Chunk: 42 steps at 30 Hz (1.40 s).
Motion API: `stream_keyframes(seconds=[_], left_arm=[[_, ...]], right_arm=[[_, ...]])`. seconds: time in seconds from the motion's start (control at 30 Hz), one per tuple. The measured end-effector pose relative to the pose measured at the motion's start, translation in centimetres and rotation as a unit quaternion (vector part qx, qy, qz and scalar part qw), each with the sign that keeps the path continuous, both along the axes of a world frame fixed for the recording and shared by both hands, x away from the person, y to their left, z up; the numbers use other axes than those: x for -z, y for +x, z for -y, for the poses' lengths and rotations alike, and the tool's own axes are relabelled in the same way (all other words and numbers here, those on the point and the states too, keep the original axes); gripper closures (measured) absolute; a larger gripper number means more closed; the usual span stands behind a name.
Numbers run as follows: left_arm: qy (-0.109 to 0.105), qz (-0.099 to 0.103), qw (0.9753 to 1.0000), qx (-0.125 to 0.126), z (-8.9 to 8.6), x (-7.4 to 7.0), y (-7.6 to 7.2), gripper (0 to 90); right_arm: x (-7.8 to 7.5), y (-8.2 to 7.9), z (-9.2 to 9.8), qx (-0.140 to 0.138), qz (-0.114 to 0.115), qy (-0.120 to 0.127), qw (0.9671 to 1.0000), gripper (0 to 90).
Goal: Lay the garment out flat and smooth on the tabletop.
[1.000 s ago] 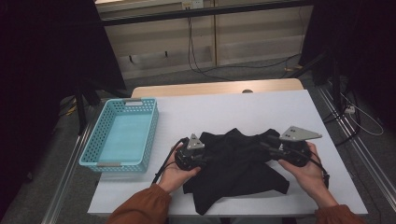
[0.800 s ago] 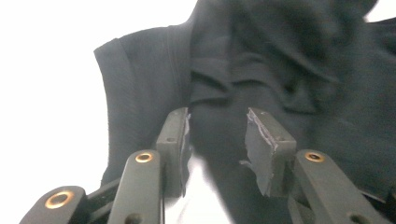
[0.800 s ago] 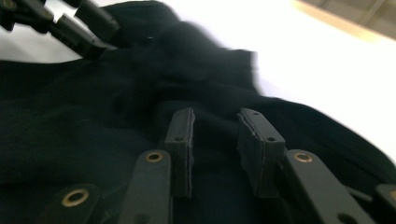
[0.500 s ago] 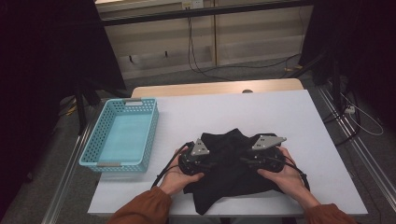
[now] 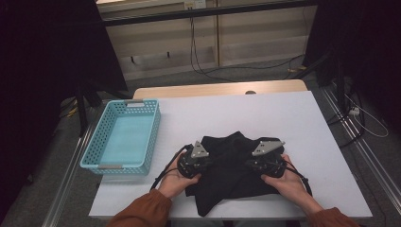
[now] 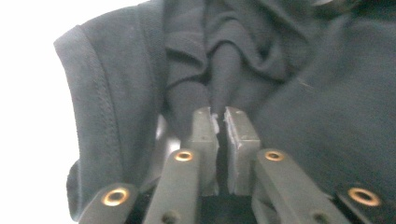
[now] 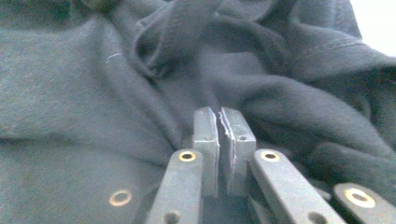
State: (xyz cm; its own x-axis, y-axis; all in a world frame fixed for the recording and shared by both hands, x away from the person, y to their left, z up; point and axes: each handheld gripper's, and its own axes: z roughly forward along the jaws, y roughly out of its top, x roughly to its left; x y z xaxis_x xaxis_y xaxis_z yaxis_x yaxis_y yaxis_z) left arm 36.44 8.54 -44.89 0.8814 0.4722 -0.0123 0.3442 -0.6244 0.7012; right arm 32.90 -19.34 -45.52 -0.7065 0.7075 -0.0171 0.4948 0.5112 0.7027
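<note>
High view: a black garment (image 5: 231, 172) lies bunched at the white bench's (image 5: 293, 123) near edge, right of a blue basket (image 5: 124, 138), both tongs on it. Left gripper view: left tongs (image 6: 221, 117) clenched on a fold. Right gripper view: right tongs (image 7: 220, 116) likewise pinching cloth.

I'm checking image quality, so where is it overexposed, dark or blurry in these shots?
High view: room edges very dark, table evenly lit. Left gripper view: table beside the black cloth blown out white. Right gripper view: cloth soft and hazy, white glare at top right corner.
</note>
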Motion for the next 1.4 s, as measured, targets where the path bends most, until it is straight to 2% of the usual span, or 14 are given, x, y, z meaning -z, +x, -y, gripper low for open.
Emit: stream_keyframes(seconds=[0.13,0.2,0.27,0.5,0.53,0.57,0.63,0.7,0.77,0.87,1.03,1.07,1.23,1.4], left_arm=[[-0.009,-0.016,0.9998,0.006,-1.0,-0.1,-1.1,84.8],[-0.004,-0.016,0.9998,0.012,-1.1,-0.1,-1.6,84.9],[-0.005,-0.023,0.9996,0.016,-1.2,-0.2,-2.1,84.8],[-0.017,-0.029,0.9993,0.018,-2.3,-0.4,-3.5,82.8],[-0.019,-0.03,0.9992,0.017,-2.2,-0.5,-3.4,80.2],[-0.017,-0.029,0.9993,0.015,-2.2,-0.5,-3.3,76.2],[-0.021,-0.021,0.9995,0.008,-2.3,-0.8,-3.2,67.1],[-0.033,-0.01,0.9994,0.009,-2.6,-1.1,-3.1,63.7],[-0.044,-0.004,0.999,0.003,-2.9,-1.5,-2.9,60.1],[-0.05,0.008,0.9986,-0.014,-3.3,-1.7,-2.6,54.6],[-0.051,0.022,0.9978,-0.035,-3.6,-1.5,-2.0,45.5],[-0.052,0.023,0.9977,-0.038,-3.7,-1.6,-1.9,42.5],[-0.063,0.03,0.9964,-0.048,-4.1,-1.7,-1.8,40.0],[-0.052,0.025,0.9963,-0.064,-4.1,-1.1,-1.0,38.8]], right_arm=[[-0.2,-1.1,0.2,-0.017,-0.02,0.018,0.9995,90.0],[-0.3,-1.9,0.2,-0.029,-0.025,0.008,0.9992,90.0],[-0.1,-2.8,0.1,-0.028,-0.024,-0.007,0.9993,90.0],[-0.4,-4.9,-0.1,-0.052,-0.033,0.006,0.9981,90.0],[-0.5,-5.0,-0.2,-0.051,-0.027,0.007,0.9983,84.9],[-0.6,-4.9,-0.2,-0.045,-0.019,0.011,0.9988,76.2],[-1.2,-4.3,0.0,-0.029,0.005,0.015,0.9994,71.6],[-2.0,-3.7,0.2,-0.017,0.027,0.039,0.9987,62.2],[-3.0,-2.9,0.4,-0.011,0.044,0.066,0.9968,62.4],[-3.8,-1.8,0.2,-0.008,0.056,0.092,0.9941,57.6],[-3.2,-0.3,-2.2,-0.022,0.047,0.091,0.9946,53.7],[-2.9,0.0,-2.8,-0.024,0.044,0.088,0.9949,54.4],[-3.1,0.8,-3.5,-0.003,0.062,0.085,0.9944,85.3],[-4.3,0.8,-1.5,0.019,0.086,0.103,0.9908,87.5]])
